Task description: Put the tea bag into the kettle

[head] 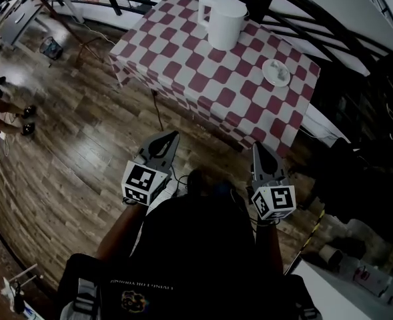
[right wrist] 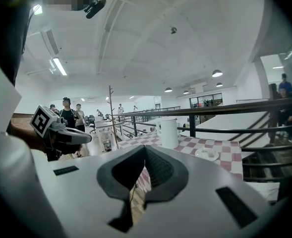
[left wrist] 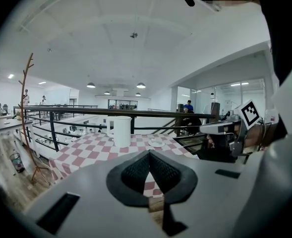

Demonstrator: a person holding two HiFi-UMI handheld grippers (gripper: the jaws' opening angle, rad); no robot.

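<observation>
A tall white kettle (head: 223,22) with a handle stands upright at the far side of a table with a red-and-white checked cloth (head: 203,79). To its right lies a small white saucer (head: 276,72) holding something pale, too small to make out. Both grippers hang close to my body, well short of the table. My left gripper (head: 175,133) is shut and empty, and so is my right gripper (head: 256,145). In the left gripper view the kettle (left wrist: 121,131) and saucer (left wrist: 156,143) sit beyond the closed jaws. The right gripper view shows the kettle (right wrist: 168,133) and saucer (right wrist: 206,154) likewise.
Wooden floor (head: 83,132) lies between me and the table. A black railing (head: 303,9) runs behind the table. A bare coat stand (left wrist: 27,113) stands left of the table. People (right wrist: 71,113) stand farther off. Dark clutter fills the right side (head: 369,179).
</observation>
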